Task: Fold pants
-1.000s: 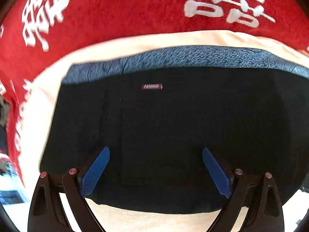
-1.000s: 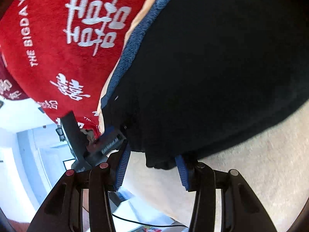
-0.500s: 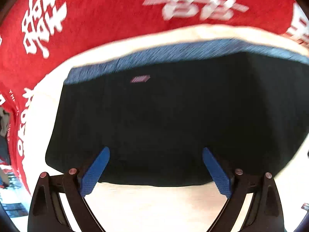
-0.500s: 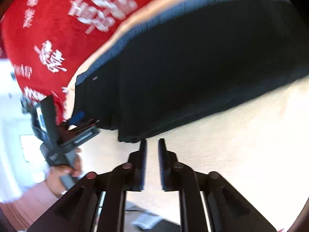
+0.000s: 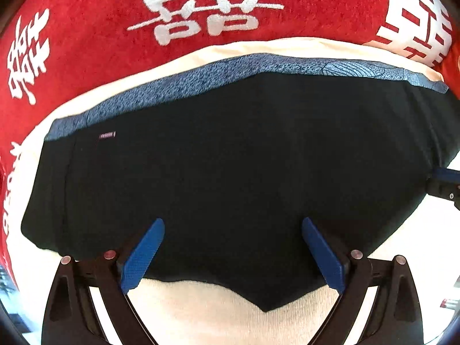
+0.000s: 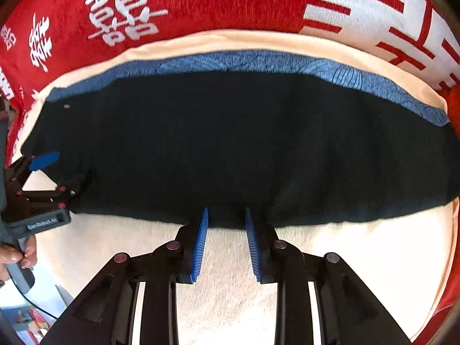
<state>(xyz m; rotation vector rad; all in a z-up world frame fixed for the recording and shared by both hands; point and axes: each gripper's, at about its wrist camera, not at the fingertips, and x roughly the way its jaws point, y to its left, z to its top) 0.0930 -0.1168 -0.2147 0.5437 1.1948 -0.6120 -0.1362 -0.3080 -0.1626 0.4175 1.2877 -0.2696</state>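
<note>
both hand-held grippers [image 5: 233, 230] [image 6: 227, 215] straddle the pants' [image 5: 230, 158] near edge.

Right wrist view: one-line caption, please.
Right gripper open at the near edge of black pants lying flat.

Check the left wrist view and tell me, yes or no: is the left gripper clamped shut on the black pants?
No. The left gripper has its blue pads spread wide apart over the black pants, pinching no fabric.
</note>
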